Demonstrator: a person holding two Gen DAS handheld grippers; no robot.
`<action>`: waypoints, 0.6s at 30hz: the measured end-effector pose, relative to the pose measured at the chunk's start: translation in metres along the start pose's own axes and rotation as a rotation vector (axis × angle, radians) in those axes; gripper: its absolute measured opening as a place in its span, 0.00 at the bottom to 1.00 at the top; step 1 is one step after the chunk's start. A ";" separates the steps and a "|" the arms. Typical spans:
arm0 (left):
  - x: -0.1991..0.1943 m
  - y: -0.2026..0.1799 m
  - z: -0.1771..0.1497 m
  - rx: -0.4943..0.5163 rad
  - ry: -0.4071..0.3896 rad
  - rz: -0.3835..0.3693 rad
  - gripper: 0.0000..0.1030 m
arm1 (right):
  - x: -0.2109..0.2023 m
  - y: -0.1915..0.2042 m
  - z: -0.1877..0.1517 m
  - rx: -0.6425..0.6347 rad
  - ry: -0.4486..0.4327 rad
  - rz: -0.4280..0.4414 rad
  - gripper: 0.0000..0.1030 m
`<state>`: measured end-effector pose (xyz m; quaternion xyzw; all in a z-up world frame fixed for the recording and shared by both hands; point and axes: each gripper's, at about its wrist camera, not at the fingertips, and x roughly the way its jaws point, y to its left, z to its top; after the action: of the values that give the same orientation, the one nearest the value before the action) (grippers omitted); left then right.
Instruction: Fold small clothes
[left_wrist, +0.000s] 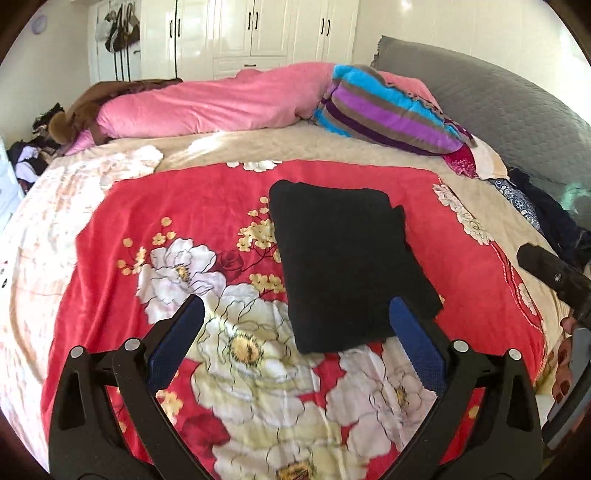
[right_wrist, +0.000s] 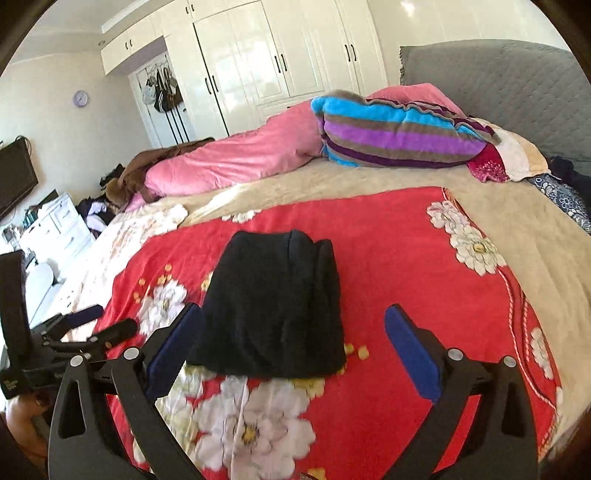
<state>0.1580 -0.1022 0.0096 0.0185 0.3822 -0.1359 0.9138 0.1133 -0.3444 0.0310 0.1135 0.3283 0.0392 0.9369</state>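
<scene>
While both tools hover with jaws apart and empty, the black garment (left_wrist: 351, 258) lies just ahead, long axis running away, its near edge between the left gripper (left_wrist: 295, 314) and the right gripper (right_wrist: 293, 321)

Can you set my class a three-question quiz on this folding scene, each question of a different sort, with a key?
1. True or false: the left gripper is clamped on the black garment.
2. Multiple choice: the black garment lies on A) the pink duvet, B) the red floral blanket, C) the grey headboard.
3. Short answer: what shape is the garment in, spread out or folded?

Key
1. False: both the left gripper and the right gripper stand open, holding nothing.
2. B.
3. Folded, into a compact rectangle with layered edges showing along one side.
</scene>
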 end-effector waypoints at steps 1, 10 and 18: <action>-0.004 0.000 -0.004 -0.002 -0.001 -0.002 0.91 | -0.002 0.002 -0.004 -0.009 0.007 -0.005 0.96; -0.026 0.006 -0.036 -0.026 0.018 -0.006 0.91 | -0.015 0.021 -0.047 -0.039 0.070 -0.037 0.96; -0.035 0.012 -0.060 -0.062 0.065 -0.016 0.91 | -0.020 0.026 -0.069 -0.017 0.126 -0.061 0.96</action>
<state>0.0963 -0.0741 -0.0085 -0.0084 0.4158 -0.1305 0.9000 0.0552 -0.3093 -0.0031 0.0929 0.3898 0.0203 0.9160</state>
